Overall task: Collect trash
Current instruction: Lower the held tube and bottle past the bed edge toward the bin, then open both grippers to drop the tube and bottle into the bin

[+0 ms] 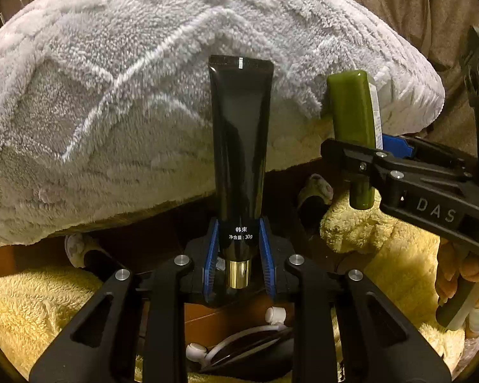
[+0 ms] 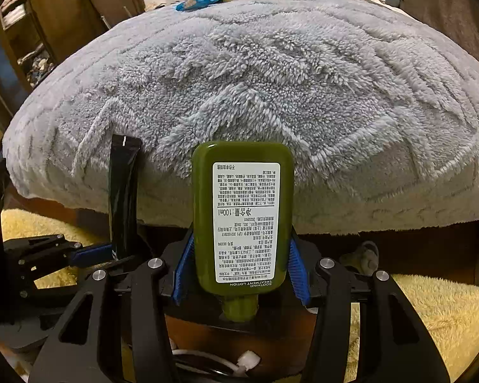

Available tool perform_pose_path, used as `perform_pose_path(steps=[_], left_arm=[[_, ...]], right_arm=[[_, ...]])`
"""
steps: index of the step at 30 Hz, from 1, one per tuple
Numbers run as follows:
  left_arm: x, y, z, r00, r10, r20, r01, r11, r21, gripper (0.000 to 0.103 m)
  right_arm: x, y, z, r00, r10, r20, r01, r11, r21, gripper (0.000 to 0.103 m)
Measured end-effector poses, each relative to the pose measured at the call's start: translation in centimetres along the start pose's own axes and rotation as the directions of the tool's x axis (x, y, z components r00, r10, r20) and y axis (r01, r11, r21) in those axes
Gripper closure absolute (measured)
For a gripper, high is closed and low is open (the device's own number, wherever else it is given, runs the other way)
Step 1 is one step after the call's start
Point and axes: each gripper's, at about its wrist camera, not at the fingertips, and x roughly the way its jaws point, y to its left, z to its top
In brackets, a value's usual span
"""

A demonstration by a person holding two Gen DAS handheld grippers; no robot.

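Two pieces of trash are held up in the air, one in each gripper. A black tube is pinched near its gold cap by the left gripper, with the blue pads pressed on both sides. A green bottle is squeezed low on its body by the right gripper, with its cap pointing down. Both are held near each other, in front of a grey fluffy blanket on a bed.

So the picking up of these two things looks done. No bin or bag is seen in either view, so the dropping off is judged to be left. It cannot be told where the trash is meant to go.

Down below, a yellow fluffy rug is seen on the floor, and a white cable lies under the left gripper. More bits are seen far back on the bed, but it cannot be told if they are trash.
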Motion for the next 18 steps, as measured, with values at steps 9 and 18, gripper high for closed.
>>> perform_pose_path(steps=[9,18], left_arm=[[0.9,0.2,0.0,0.999,-0.002,-0.032,0.001,1.000,-0.020,0.061],[-0.2,0.7,0.3,1.000,-0.001,-0.011,0.000,1.000,-0.025,0.058]], right_arm=[[0.9,-0.1,0.0,0.999,-0.015,-0.033,0.016,1.000,0.025,0.040],[-0.4,-0.8,0.9,1.000,-0.013,0.005,0.013,0.999,0.042,0.039]])
